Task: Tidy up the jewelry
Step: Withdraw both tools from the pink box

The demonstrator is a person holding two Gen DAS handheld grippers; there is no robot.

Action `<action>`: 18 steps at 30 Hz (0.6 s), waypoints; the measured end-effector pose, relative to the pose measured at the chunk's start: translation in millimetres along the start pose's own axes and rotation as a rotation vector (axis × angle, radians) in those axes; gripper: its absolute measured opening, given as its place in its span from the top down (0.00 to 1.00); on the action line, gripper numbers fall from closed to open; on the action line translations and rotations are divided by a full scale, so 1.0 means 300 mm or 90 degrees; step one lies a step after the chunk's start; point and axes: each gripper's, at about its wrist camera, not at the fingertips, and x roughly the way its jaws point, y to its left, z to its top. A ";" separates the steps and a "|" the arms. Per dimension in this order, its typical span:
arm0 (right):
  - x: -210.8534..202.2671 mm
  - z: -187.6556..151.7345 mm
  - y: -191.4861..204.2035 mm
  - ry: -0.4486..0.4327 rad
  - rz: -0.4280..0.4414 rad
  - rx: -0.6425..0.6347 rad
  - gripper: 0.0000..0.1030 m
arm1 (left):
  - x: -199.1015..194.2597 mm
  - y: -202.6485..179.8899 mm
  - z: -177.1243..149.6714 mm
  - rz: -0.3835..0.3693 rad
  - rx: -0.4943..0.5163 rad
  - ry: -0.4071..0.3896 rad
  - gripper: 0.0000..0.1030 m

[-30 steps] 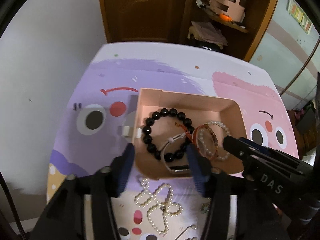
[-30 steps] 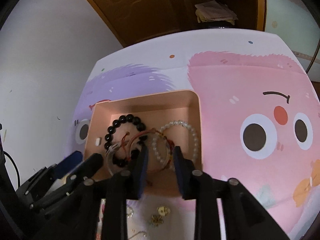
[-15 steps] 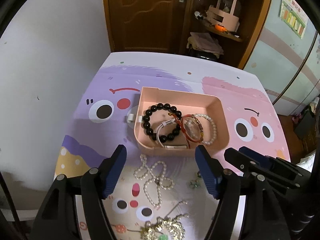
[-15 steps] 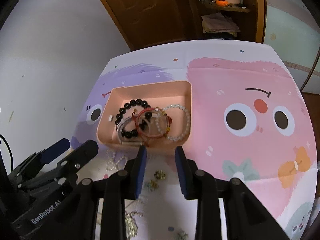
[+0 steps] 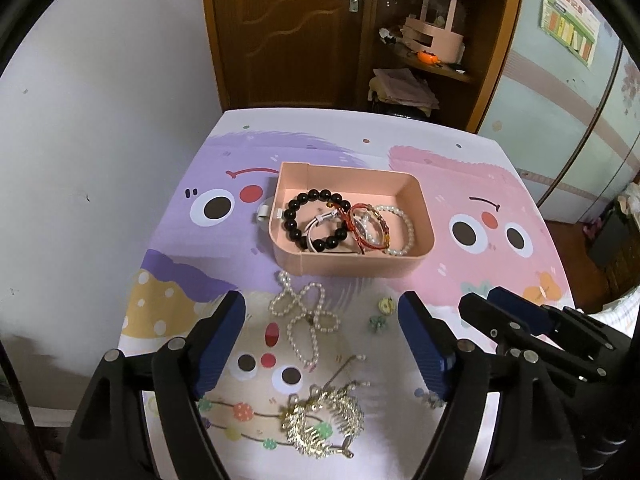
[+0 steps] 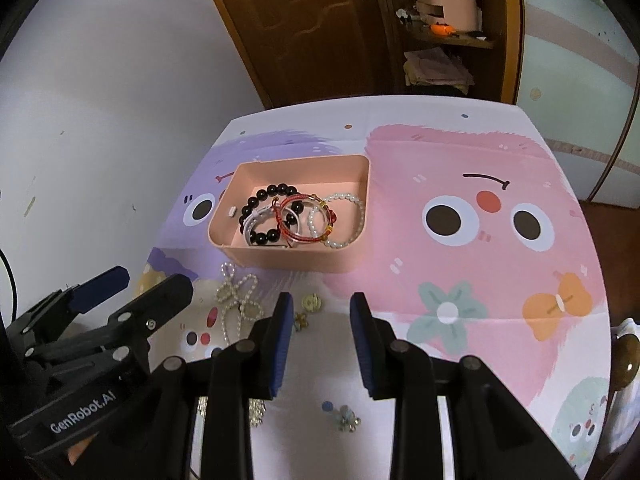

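A pink tray point(image 5: 352, 266) point(image 6: 288, 261) sits mid-table and holds a black bead bracelet point(image 5: 294, 222) point(image 6: 256, 200), a red cord bracelet point(image 5: 362, 236) point(image 6: 292, 216) and a pearl bracelet point(image 5: 406, 226) point(image 6: 352, 236). A pearl necklace point(image 5: 304, 316) point(image 6: 238, 304), small earrings point(image 5: 384, 306) point(image 6: 310, 302) and a gold hair comb point(image 5: 324, 416) lie loose in front of it. My left gripper point(image 5: 322, 344) is open and empty above the necklace. My right gripper point(image 6: 320, 340) is open and empty, near the earrings.
The table carries a cartoon mat point(image 6: 480, 240) in purple and pink. A small charm point(image 6: 348, 418) lies near the front. A wooden door point(image 5: 288, 32) and a shelf with a pink organiser point(image 5: 436, 36) stand behind the table; a white wall is at left.
Both grippers have pulled back and up from the tray, empty. The red bracelet now lies in the tray. The loose necklace, earrings and comb have come into view.
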 end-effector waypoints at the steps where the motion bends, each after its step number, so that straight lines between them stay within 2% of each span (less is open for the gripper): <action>1: -0.008 -0.008 0.001 -0.002 -0.001 -0.003 0.71 | -0.009 -0.001 -0.010 0.000 0.002 0.000 0.24; 9: -0.055 -0.064 0.011 -0.010 -0.005 -0.022 0.71 | -0.040 0.008 -0.067 -0.016 -0.002 0.010 0.21; 18: -0.065 -0.118 0.018 0.006 -0.005 -0.034 0.71 | -0.044 0.030 -0.125 -0.009 -0.002 0.020 0.21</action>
